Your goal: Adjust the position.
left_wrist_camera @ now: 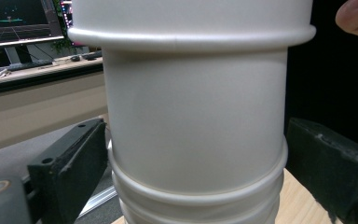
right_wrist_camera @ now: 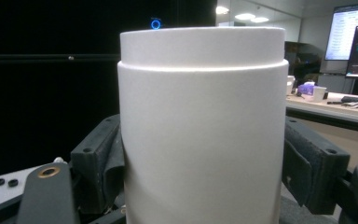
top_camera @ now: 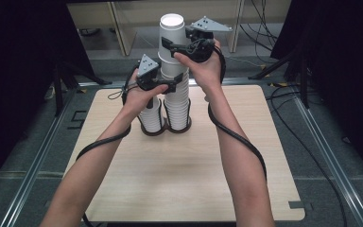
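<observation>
Two stacks of inverted white paper cups are stood side by side on the worktop (top_camera: 246,156), a short stack (top_camera: 152,118) and a tall stack (top_camera: 177,101). The top cup (top_camera: 171,35) is clamped by the right gripper (top_camera: 178,46), fingers (right_wrist_camera: 95,168) pressed to both sides, apparently for lifting off. The tall stack is straddled below by the left gripper (top_camera: 172,86), fingers (left_wrist_camera: 74,163) slack and a little apart from the wall, probably placed to steady it

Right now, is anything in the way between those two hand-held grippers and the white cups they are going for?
Nothing visible is. The right hand-held gripper has its jaws against the sides of the top cup. The left hand-held gripper straddles the tall stack lower down, small gaps showing at its jaws.
</observation>
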